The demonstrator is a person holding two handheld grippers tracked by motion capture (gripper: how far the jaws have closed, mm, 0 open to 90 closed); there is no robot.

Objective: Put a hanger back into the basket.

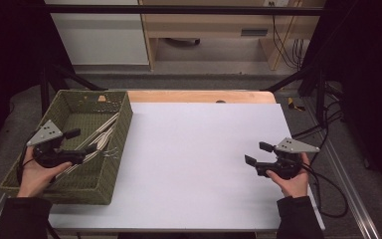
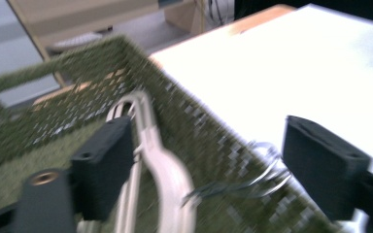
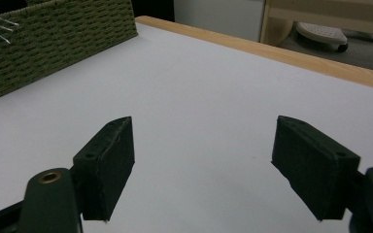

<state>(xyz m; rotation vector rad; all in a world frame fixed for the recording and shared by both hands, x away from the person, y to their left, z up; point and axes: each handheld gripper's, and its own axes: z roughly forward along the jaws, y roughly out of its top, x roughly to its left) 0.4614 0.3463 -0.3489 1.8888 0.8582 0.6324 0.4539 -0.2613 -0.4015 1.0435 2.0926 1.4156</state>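
At the left edge of the white table (image 1: 199,164) sits a rectangular basket (image 1: 117,149) woven of olive-green fibre, its long side running away from the person. Inside it, leaning against the right-hand wall, lies a bundle of pale cream-coloured hangers (image 1: 99,134), their thin wire hooks (image 1: 110,152) poking over the basket's right rim. The left gripper (image 1: 81,142), held in the person's left hand (image 1: 37,174) over the near part of the basket, points toward those hangers. Its jaws stand wide apart and grasp nothing; in the left gripper view, which is blurred, the hangers (image 2: 162,170) lie between the two black pads and just beyond them, with no pad pressing on them, and the wire hooks (image 2: 252,182) curl over the woven wall (image 2: 199,131) near the right-hand pad. Moving to the middle, the white table surface is bare, with a strip of light wood (image 1: 204,96) showing along its far edge. Farther right, near the table's right edge, the person's right hand (image 1: 291,181) holds the right gripper (image 1: 257,153) low over the surface, pointing left toward the basket and well apart from it. Its jaws are also spread wide with nothing between them; the right gripper view looks across plain white tabletop (image 3: 199,111) to a corner of the basket (image 3: 48,39) at upper left.
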